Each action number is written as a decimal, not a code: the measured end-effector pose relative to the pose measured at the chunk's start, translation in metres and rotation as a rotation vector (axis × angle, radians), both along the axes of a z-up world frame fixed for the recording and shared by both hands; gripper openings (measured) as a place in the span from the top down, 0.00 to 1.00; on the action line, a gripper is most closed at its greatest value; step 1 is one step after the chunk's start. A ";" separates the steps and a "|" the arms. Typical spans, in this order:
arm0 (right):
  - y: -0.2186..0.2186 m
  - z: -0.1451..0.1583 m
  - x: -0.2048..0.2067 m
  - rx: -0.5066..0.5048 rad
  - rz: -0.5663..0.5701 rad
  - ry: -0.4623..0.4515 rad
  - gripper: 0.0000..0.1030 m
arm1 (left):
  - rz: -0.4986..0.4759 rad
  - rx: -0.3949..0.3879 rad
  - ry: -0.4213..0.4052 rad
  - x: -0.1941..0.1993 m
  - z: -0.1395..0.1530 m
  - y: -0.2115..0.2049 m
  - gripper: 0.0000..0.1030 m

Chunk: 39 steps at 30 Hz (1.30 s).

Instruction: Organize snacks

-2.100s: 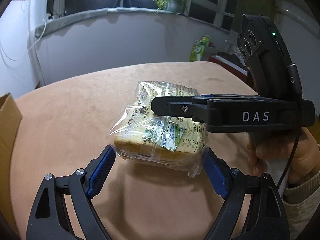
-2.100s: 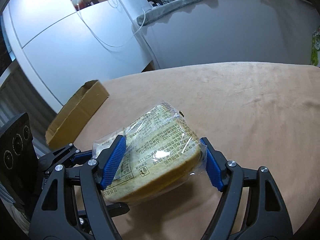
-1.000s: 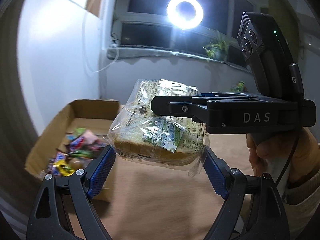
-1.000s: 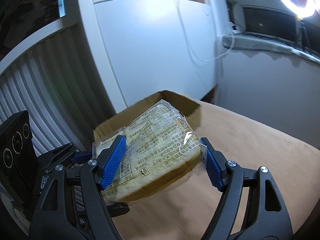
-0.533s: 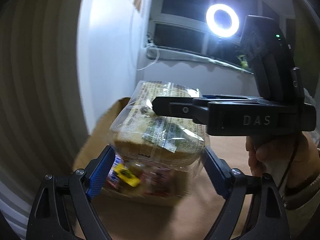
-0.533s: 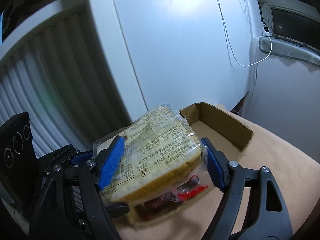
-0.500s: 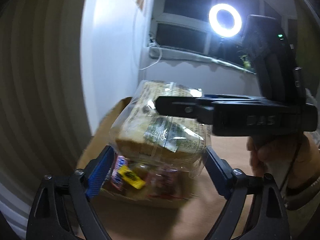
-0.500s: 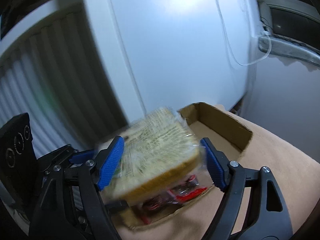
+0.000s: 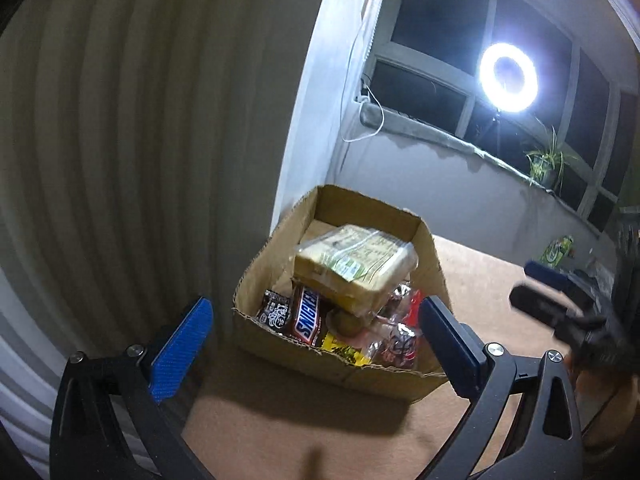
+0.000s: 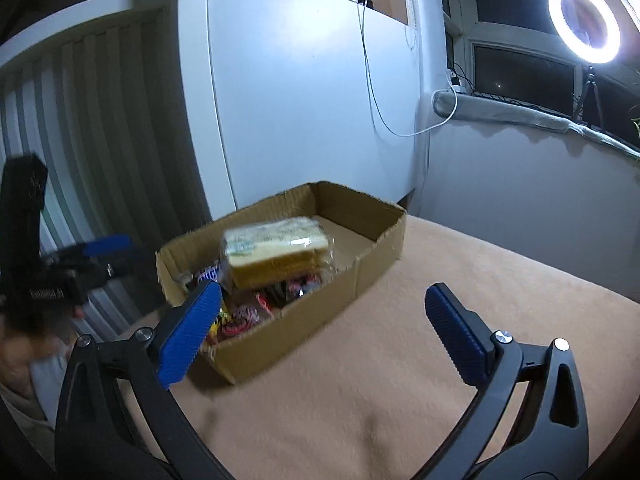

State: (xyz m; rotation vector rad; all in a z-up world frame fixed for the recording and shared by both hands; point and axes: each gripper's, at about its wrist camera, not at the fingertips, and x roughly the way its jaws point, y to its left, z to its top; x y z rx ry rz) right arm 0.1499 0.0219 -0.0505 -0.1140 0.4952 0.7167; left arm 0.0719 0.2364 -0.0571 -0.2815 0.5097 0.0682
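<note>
Both my tools are spreading their jaws with nothing between them: the left tool [image 9: 316, 344] and the right tool [image 10: 324, 328] hang short of the cardboard box [image 9: 280, 344] on the tan counter [image 10: 500, 288]. The wrapped bread [image 9: 354, 264] lies in the box on the candy bars [image 9: 306, 316].
</note>
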 end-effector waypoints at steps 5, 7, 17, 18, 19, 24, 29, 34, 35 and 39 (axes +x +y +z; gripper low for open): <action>-0.013 0.001 -0.010 -0.010 -0.066 -0.024 0.00 | 0.023 0.033 0.016 -0.007 0.011 -0.010 0.01; -0.018 0.000 -0.014 -0.030 -0.094 -0.028 0.00 | 0.033 0.054 -0.003 -0.014 0.018 -0.017 0.01; -0.066 0.006 -0.035 -0.024 -0.272 -0.087 0.00 | 0.004 0.118 -0.078 -0.027 0.046 -0.061 0.01; -0.075 0.006 -0.038 -0.021 -0.298 -0.089 0.00 | -0.004 0.121 -0.078 -0.025 0.046 -0.067 0.01; -0.083 0.006 -0.040 -0.017 -0.320 -0.088 0.00 | -0.010 0.124 -0.075 -0.023 0.045 -0.071 0.01; -0.119 0.001 -0.045 -0.019 -0.413 -0.071 0.00 | -0.085 0.139 -0.077 -0.014 0.038 -0.108 0.01; -0.151 -0.007 -0.053 -0.008 -0.485 -0.062 0.00 | -0.121 0.177 -0.057 -0.008 0.029 -0.139 0.01; -0.179 -0.012 -0.059 0.012 -0.532 -0.050 0.00 | -0.176 0.175 -0.043 -0.004 0.019 -0.164 0.01; -0.183 -0.013 -0.059 0.016 -0.537 -0.047 0.00 | -0.181 0.174 -0.040 -0.004 0.018 -0.168 0.01; -0.197 -0.017 -0.062 0.024 -0.555 -0.036 0.00 | -0.212 0.164 -0.019 -0.001 0.012 -0.181 0.01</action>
